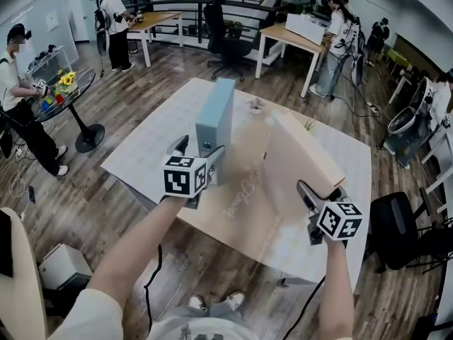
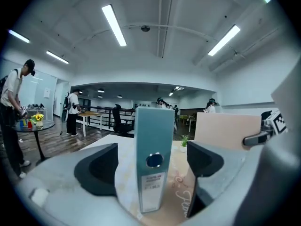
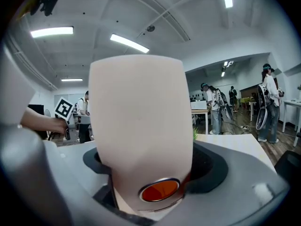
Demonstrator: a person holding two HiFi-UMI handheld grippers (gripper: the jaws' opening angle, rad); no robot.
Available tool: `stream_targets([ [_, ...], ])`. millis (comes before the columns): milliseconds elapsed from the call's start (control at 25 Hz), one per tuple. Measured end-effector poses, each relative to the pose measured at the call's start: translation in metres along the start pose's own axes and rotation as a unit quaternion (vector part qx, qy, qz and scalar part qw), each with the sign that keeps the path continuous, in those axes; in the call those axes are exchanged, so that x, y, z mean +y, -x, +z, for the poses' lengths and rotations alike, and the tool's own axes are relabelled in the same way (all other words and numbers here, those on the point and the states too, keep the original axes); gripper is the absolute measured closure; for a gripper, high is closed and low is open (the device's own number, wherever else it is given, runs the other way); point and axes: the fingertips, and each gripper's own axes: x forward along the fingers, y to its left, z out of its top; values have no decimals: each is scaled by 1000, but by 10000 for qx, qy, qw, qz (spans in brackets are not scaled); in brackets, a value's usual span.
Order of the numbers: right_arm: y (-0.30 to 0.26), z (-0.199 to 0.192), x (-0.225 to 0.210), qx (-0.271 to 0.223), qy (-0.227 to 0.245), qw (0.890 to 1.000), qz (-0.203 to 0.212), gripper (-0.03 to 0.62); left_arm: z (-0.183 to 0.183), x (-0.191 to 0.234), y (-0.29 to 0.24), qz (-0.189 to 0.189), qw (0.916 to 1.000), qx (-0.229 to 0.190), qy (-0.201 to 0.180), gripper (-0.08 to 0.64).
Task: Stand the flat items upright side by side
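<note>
My left gripper (image 1: pixel 199 150) sits at the lower left of the worktop (image 1: pixel 141 156) with its jaws spread wide. The teal binder (image 1: pixel 216 115) stands between them, and in the left gripper view there is clear space on either side of its spine, so neither pad (image 2: pixel 96 168) touches it. That binder stands upright on its bottom edge with the spine towards me, showing a round finger hole (image 2: pixel 154 160) and a pale label (image 2: pixel 153 186) below it. It rests at the left edge of a tan mat (image 1: pixel 241 197) with pale script lettering, which lies across the middle of the worktop. A strip of bare mat separates it from the beige binder (image 1: pixel 297 154), which also stands on end to its right, well apart from the teal one. The beige binder's spine fills the right gripper view, with an orange finger hole (image 3: pixel 160 190) low on it. My right gripper (image 1: pixel 320 193), at the lower right, has its jaws wide as well, with the beige spine between them. I cannot tell whether the right-hand pad brushes it.
</note>
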Motion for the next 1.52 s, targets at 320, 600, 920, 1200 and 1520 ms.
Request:
stream_targets([
  [320, -1, -2, -1, 5, 252, 9997, -69, 218, 15, 9, -23, 329, 9992, -184, 89, 252],
  [600, -9, 13, 4, -404, 436, 9961, -650, 290, 19, -6, -26, 189, 9990, -316, -261, 267],
  [920, -33, 17, 19, -629, 659, 9831, -1585, 316, 29, -41, -36, -597, 9958, -562, -398, 267],
  [1200, -71, 20, 54, -634, 500, 9640, -2533, 330, 27, -61, -41, -1220, 9885, -645, -611, 265],
  [1520, -98, 25, 89, -677, 178, 9474, -3123, 331, 17, -56, -36, -1639, 9841, -547, -416, 259],
])
